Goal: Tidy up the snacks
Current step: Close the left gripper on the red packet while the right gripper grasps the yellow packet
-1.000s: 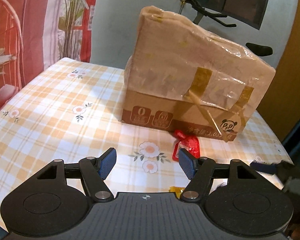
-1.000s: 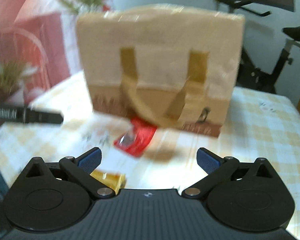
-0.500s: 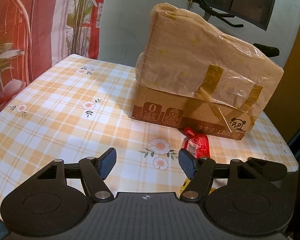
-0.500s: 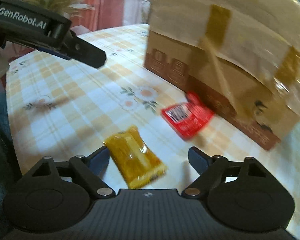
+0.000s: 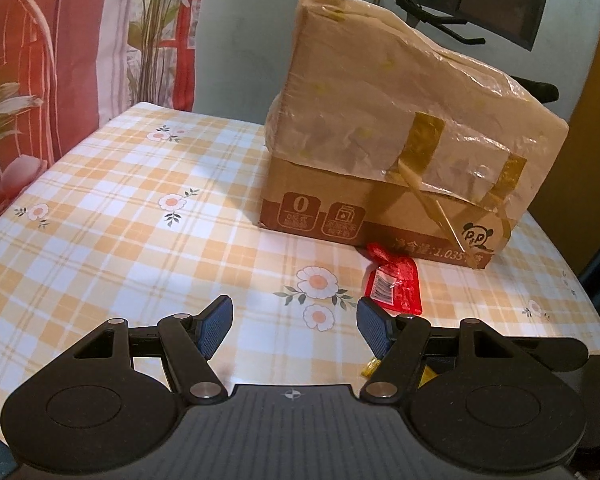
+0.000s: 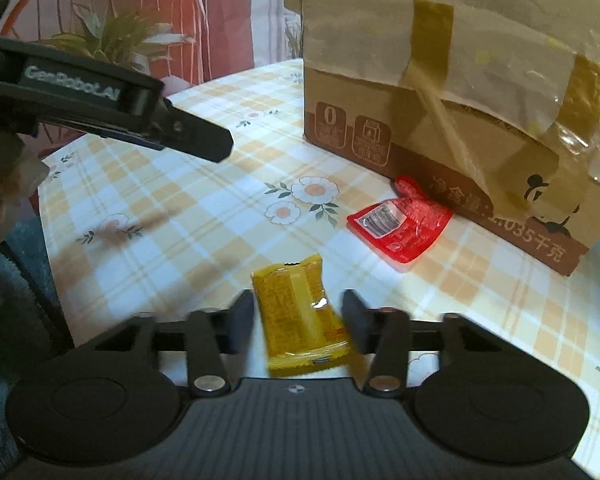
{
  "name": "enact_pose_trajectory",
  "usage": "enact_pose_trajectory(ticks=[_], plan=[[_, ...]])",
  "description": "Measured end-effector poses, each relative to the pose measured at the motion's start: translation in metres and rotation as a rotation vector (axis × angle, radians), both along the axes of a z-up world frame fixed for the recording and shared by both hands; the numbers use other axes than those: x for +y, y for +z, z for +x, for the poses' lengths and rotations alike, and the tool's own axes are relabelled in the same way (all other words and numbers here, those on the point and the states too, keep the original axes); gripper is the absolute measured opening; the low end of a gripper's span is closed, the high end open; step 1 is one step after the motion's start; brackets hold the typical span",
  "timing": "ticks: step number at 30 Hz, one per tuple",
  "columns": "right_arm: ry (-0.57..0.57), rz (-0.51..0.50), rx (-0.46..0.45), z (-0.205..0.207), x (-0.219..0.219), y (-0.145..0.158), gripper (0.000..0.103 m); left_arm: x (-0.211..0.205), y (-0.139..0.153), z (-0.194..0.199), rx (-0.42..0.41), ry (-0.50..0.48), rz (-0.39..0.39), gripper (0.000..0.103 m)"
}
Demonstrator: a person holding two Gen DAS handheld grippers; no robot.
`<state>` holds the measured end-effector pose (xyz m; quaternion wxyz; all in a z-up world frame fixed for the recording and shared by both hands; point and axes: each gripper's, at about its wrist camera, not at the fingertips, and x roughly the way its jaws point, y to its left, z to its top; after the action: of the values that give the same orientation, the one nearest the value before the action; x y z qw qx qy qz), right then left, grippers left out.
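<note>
The right gripper (image 6: 298, 314) brackets the near yellow crinkly snack packet (image 6: 298, 316) with spread jaws, apparently to pinch it, while the left gripper (image 5: 294, 326) waits open and empty above the checked tablecloth (image 5: 140, 216).

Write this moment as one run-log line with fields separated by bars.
right tool: open, straddling yellow snack | left tool: open, empty, above table | red snack: flat beside box

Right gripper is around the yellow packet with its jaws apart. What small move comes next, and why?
Probably close the right gripper: the yellow snack packet lies on the table between its fingers, with gaps on both sides, so it is not yet gripped. The left gripper is open and empty.
</note>
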<state>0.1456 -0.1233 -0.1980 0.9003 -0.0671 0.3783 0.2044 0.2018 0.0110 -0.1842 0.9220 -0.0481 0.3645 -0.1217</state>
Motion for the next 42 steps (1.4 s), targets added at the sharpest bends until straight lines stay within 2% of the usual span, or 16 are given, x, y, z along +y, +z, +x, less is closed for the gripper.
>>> enact_pose_trajectory(ticks=[2, 6, 11, 14, 17, 22, 28, 34, 37, 39, 40, 42], plan=[[-0.032, 0.017, -0.008, 0.000, -0.006, 0.001, 0.036, 0.001, 0.000, 0.001, 0.001, -0.002, 0.002, 0.070], [-0.135, 0.024, -0.083, -0.001, -0.026, 0.010, 0.036, -0.003, 0.000, 0.009, 0.002, -0.016, 0.004, 0.070], [-0.286, -0.039, -0.136, 0.010, -0.060, 0.010, 0.036, -0.026, 0.000, 0.025, -0.001, -0.111, 0.007, 0.070], [-0.340, -0.073, -0.168, 0.013, -0.074, 0.007, 0.036, -0.045, -0.001, 0.035, -0.010, -0.171, 0.012, 0.070], [-0.376, -0.058, -0.176, 0.014, -0.087, 0.000, 0.036, -0.064, -0.006, 0.046, -0.019, -0.216, 0.028, 0.070], [-0.382, -0.034, -0.157, 0.011, -0.094, -0.008, 0.036, -0.097, -0.020, 0.062, 0.003, -0.268, 0.063, 0.070], [-0.375, -0.003, -0.132, 0.010, -0.097, -0.010, 0.036, -0.120, -0.042, 0.078, 0.043, -0.271, 0.096, 0.070], [-0.358, 0.012, -0.126, 0.011, -0.096, -0.010, 0.036, -0.135, -0.057, 0.088, 0.048, -0.269, 0.134, 0.070], [-0.358, 0.042, -0.110, 0.014, -0.099, -0.011, 0.036, -0.142, -0.063, 0.089, 0.022, -0.250, 0.154, 0.069], [-0.359, 0.046, -0.110, 0.013, -0.099, -0.011, 0.036, -0.148, -0.065, 0.088, 0.004, -0.237, 0.190, 0.062], [-0.355, 0.044, -0.111, 0.013, -0.098, -0.011, 0.036, -0.149, -0.065, 0.086, -0.005, -0.235, 0.201, 0.053], [-0.348, 0.043, -0.111, 0.013, -0.097, -0.011, 0.036, -0.147, -0.065, 0.084, -0.003, -0.245, 0.189, 0.051]])
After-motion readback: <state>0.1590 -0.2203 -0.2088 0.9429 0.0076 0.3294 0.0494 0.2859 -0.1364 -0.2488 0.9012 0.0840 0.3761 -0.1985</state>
